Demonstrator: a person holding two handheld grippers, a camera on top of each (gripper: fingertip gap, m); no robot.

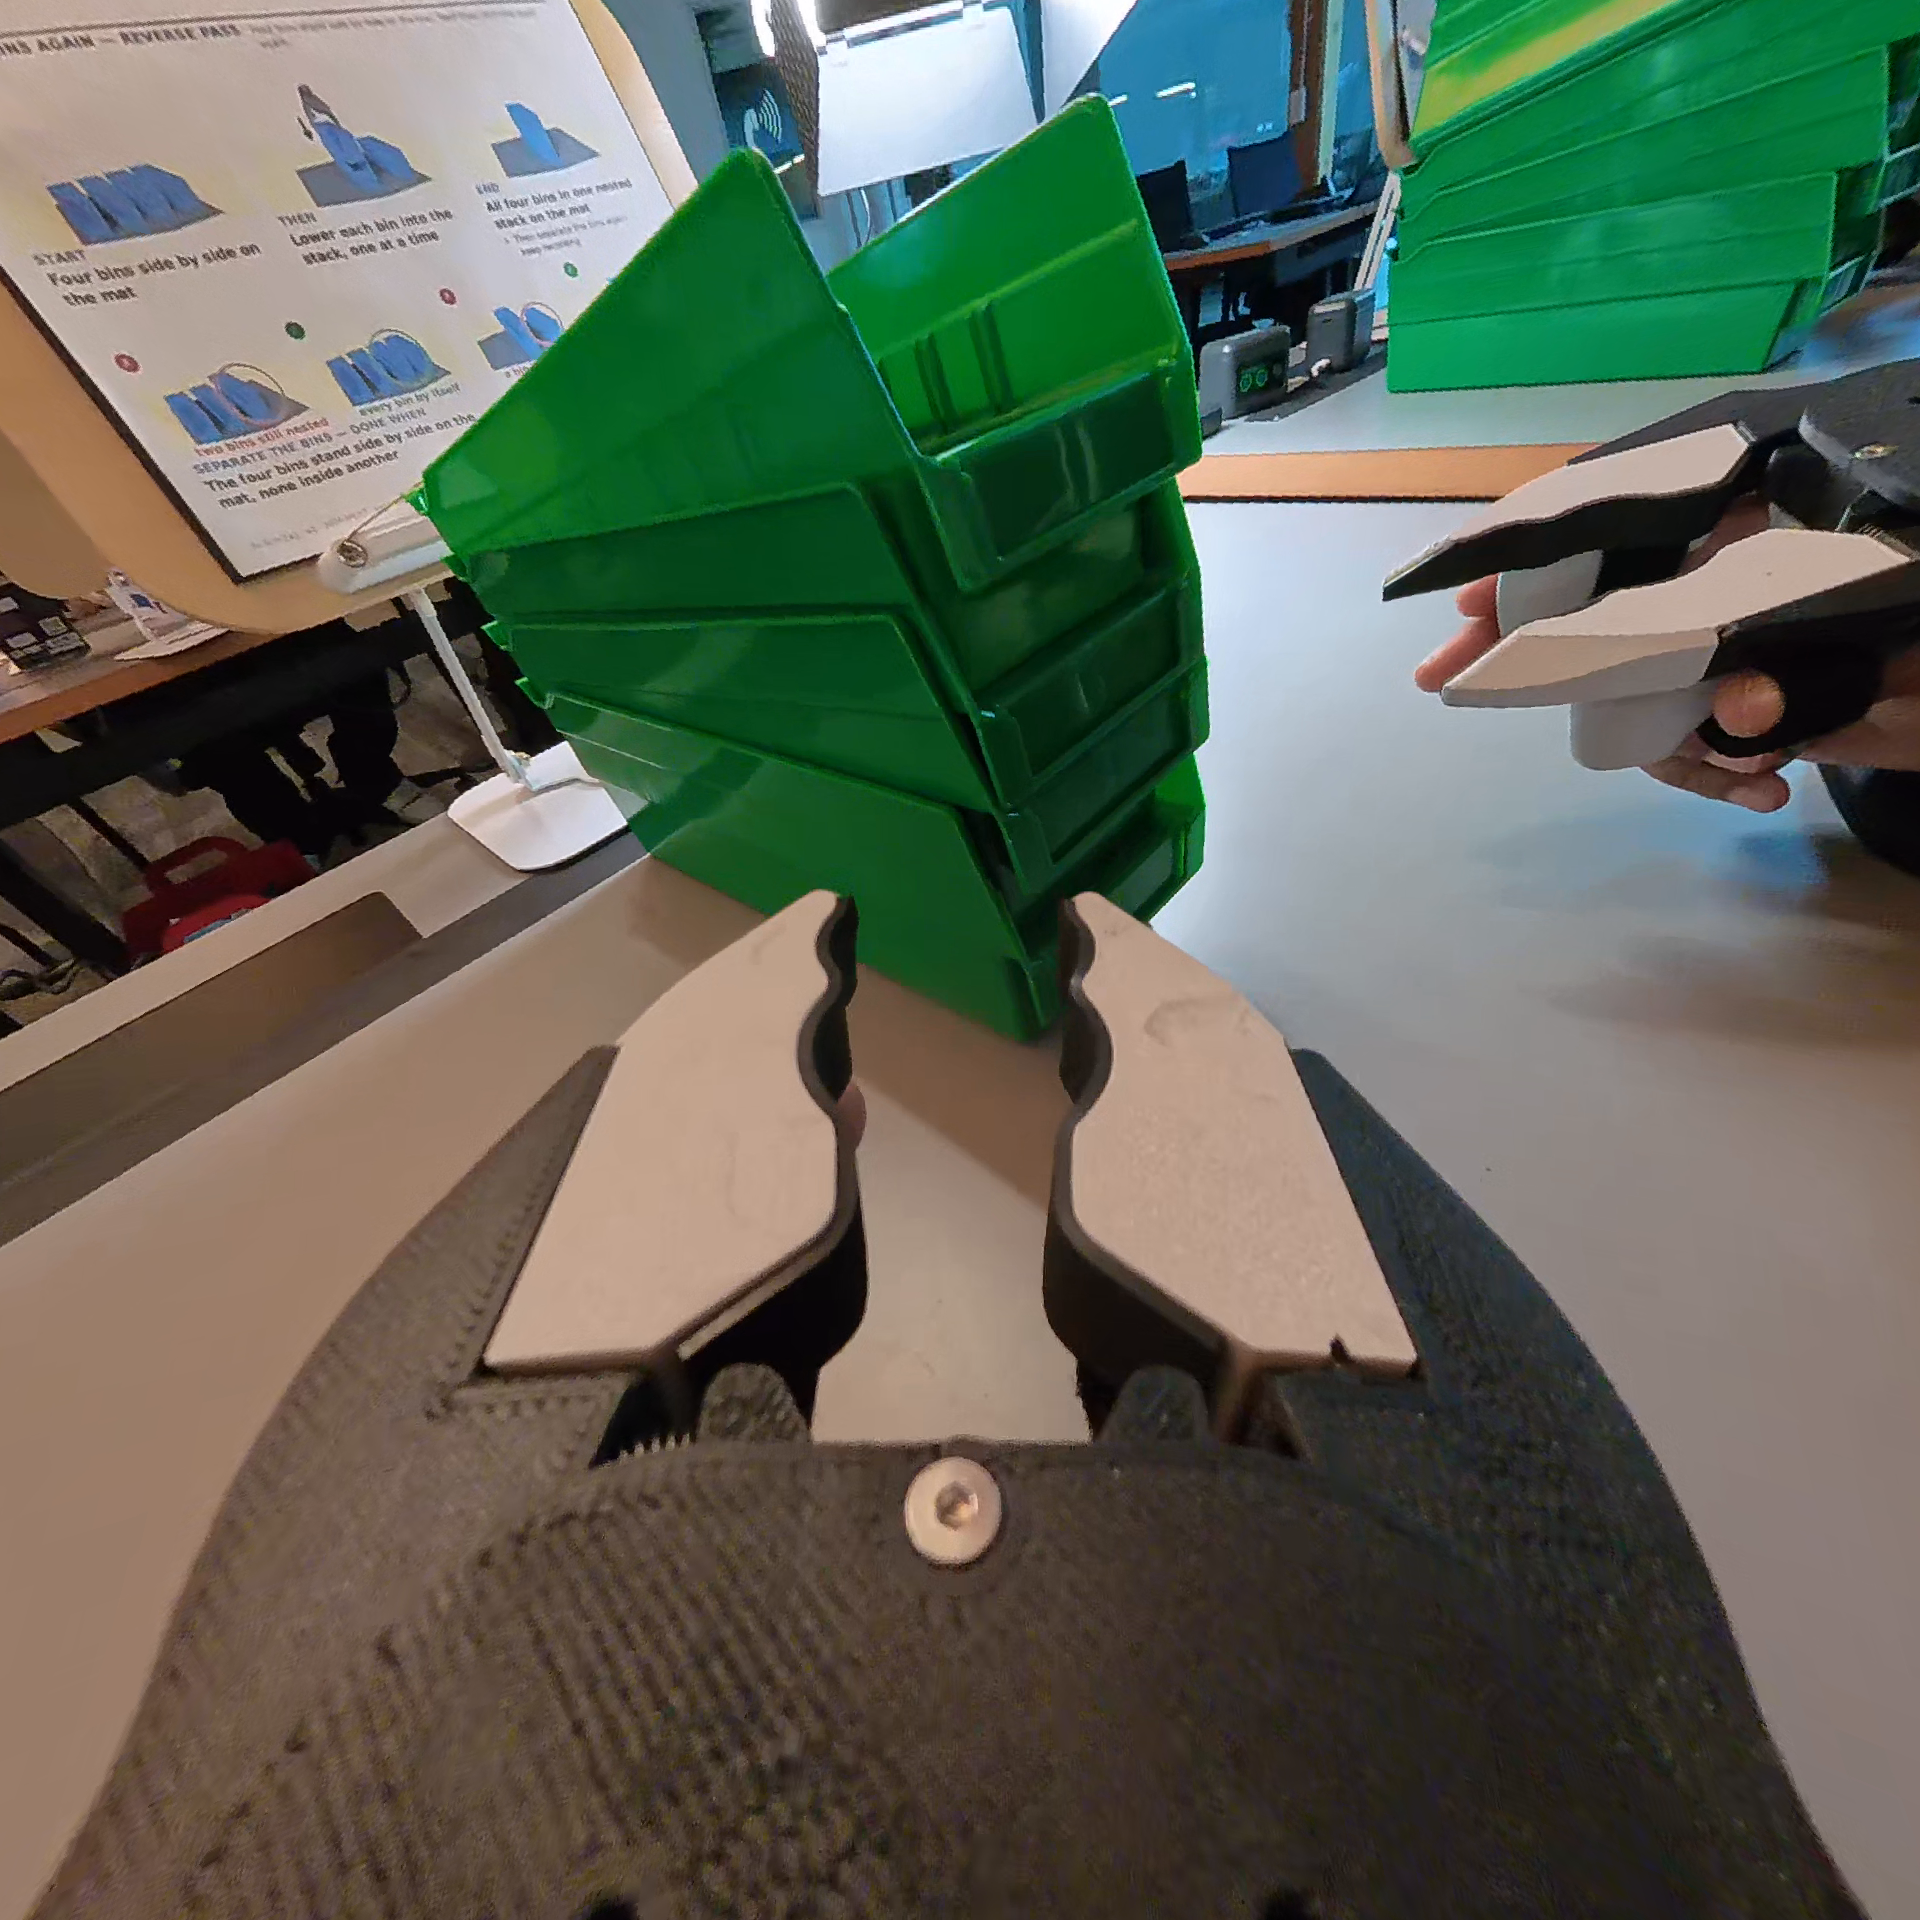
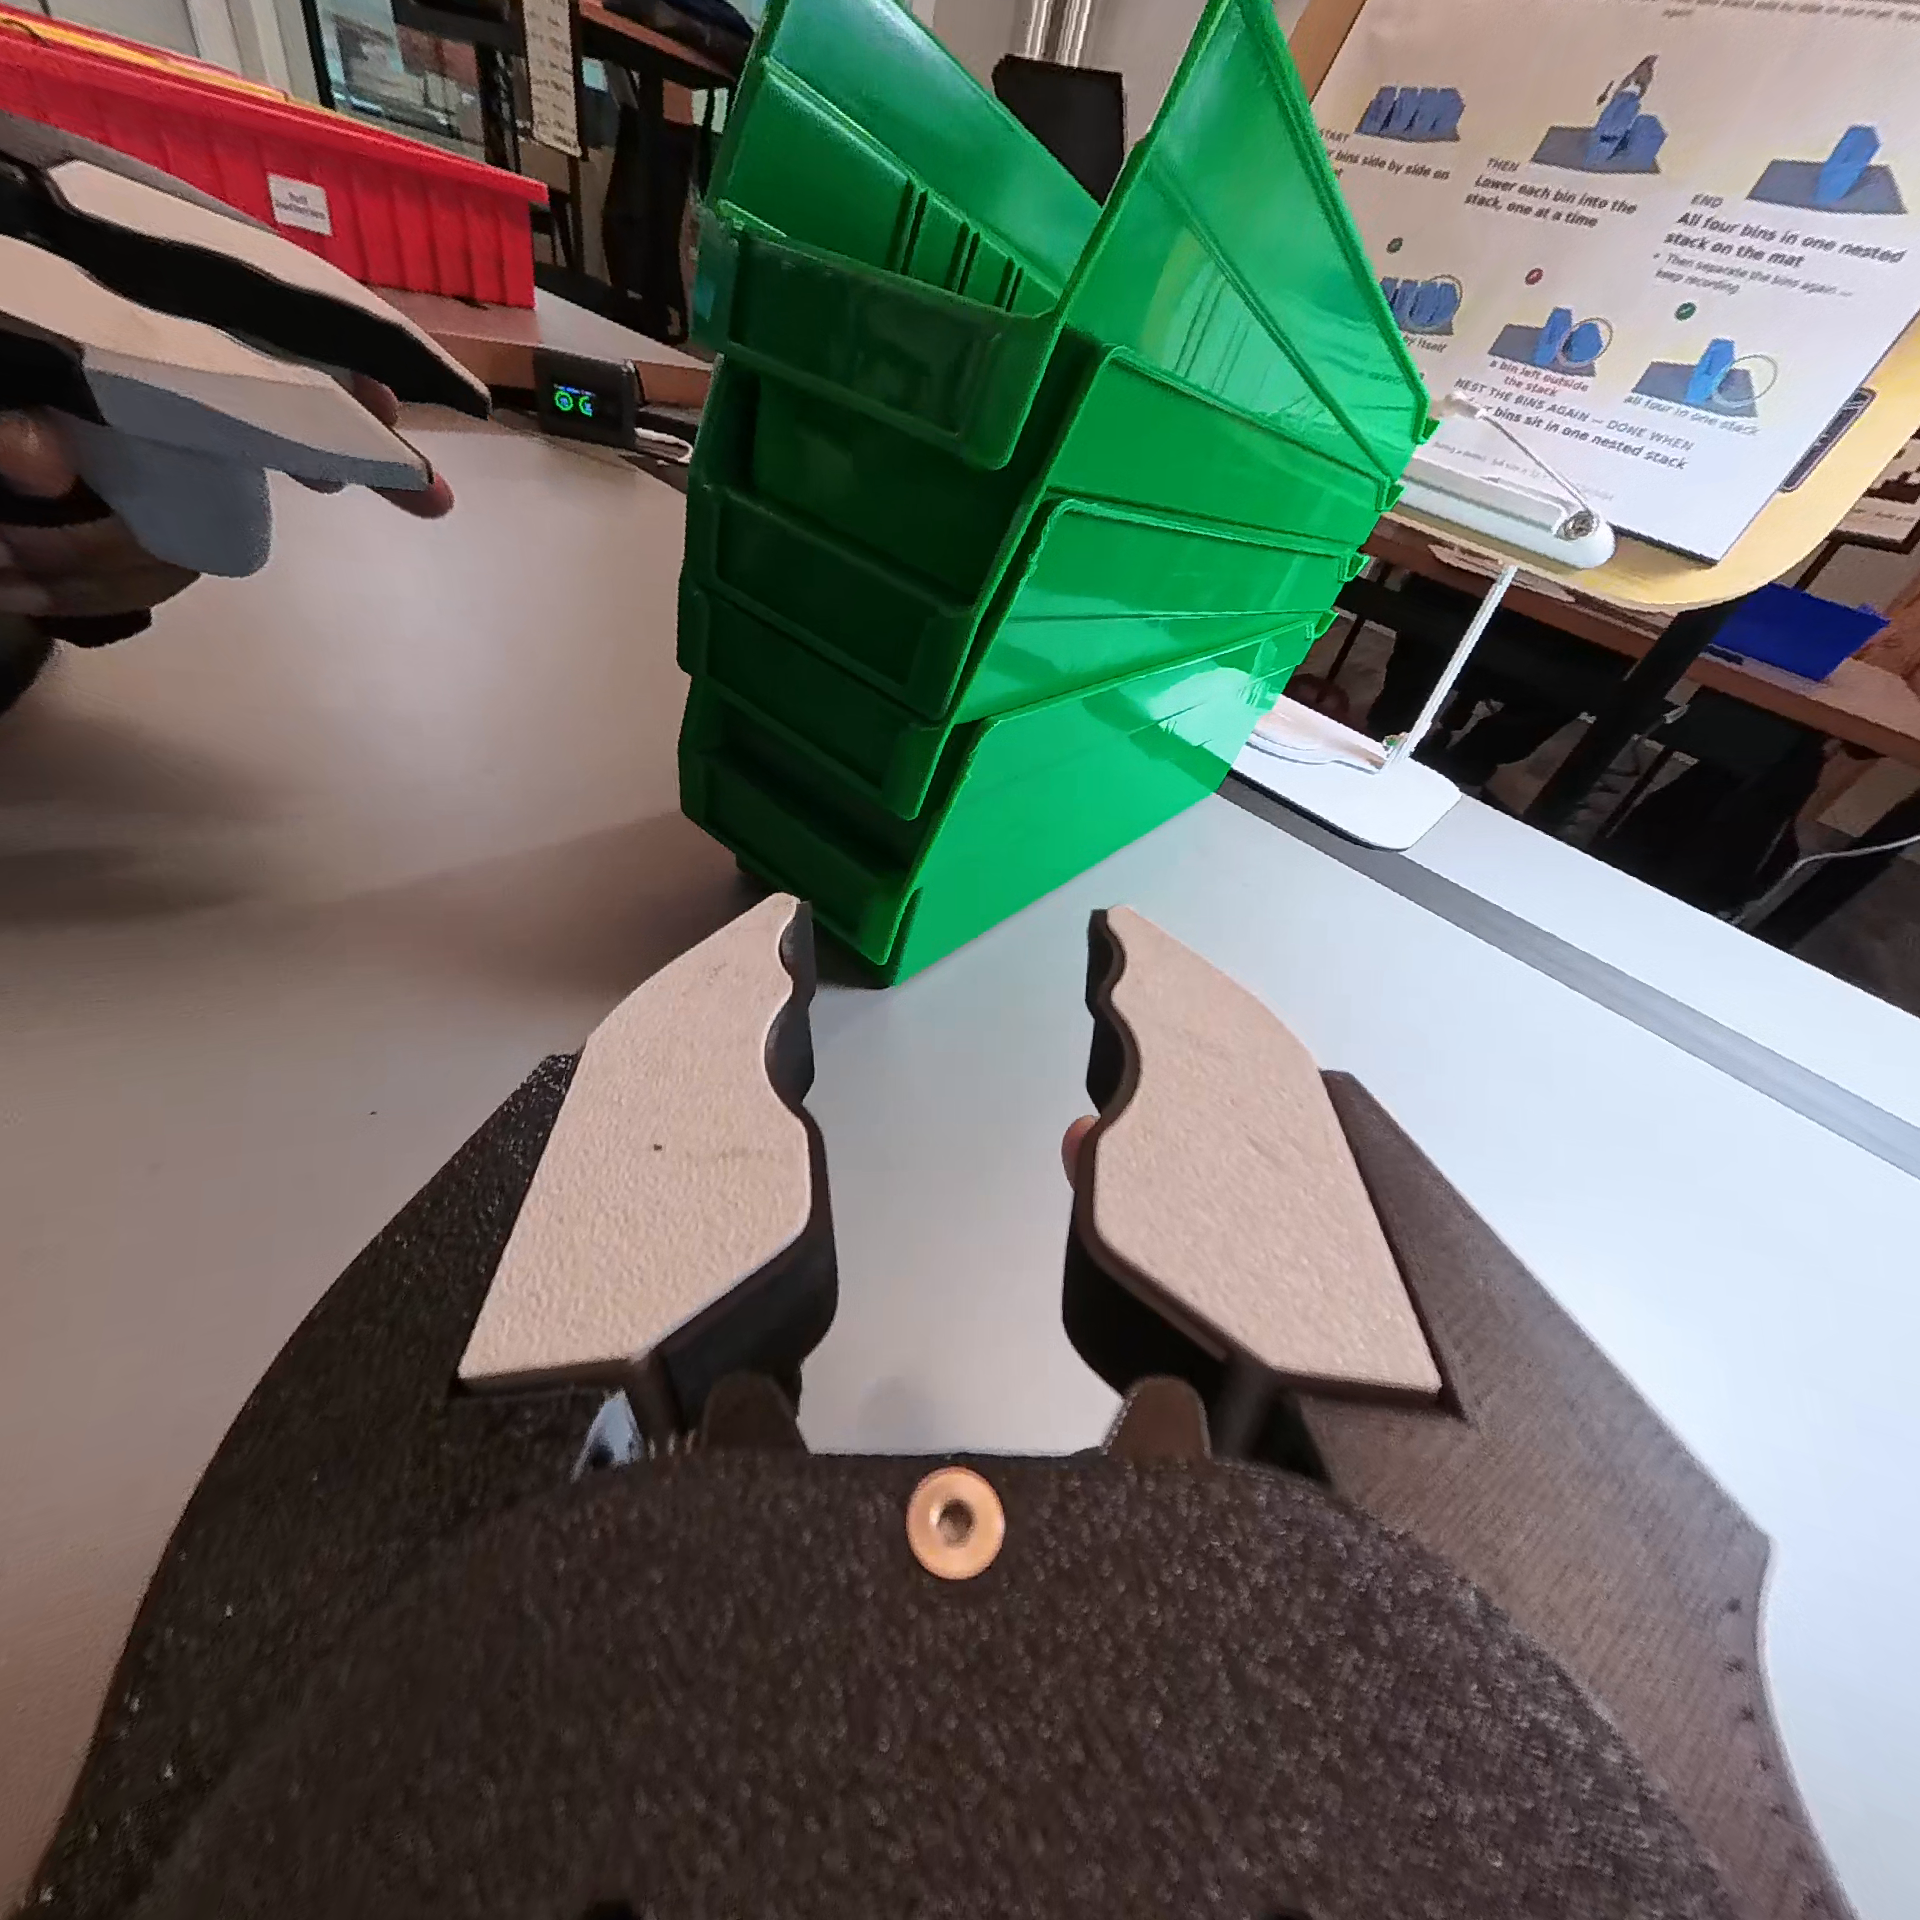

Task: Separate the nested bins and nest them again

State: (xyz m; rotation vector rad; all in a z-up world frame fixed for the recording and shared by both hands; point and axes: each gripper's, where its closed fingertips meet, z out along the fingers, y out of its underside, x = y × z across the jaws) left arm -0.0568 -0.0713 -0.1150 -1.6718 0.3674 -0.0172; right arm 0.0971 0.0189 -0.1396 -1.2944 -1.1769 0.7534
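A stack of several nested green bins (image 1: 831, 644) stands upright on the grey table (image 1: 1455, 1091), directly ahead in both views (image 2: 987, 582). My left gripper (image 1: 956, 914) is open and empty, its tips just short of the bottom bin's near corner. My right gripper (image 2: 945, 925) is open and empty, its tips close to the bottom bin's front corner on the other side. In the left wrist view the right gripper (image 1: 1423, 639) shows at the right, open. In the right wrist view the left gripper (image 2: 447, 436) shows at the upper left, open.
An instruction poster (image 1: 270, 260) on a white stand (image 1: 540, 800) stands behind the stack, also in the right wrist view (image 2: 1621, 260). A second stack of green bins (image 1: 1642, 208) sits far right. A red crate (image 2: 260, 177) lies far left. The table edge (image 2: 1662, 1018) runs right of the stack.
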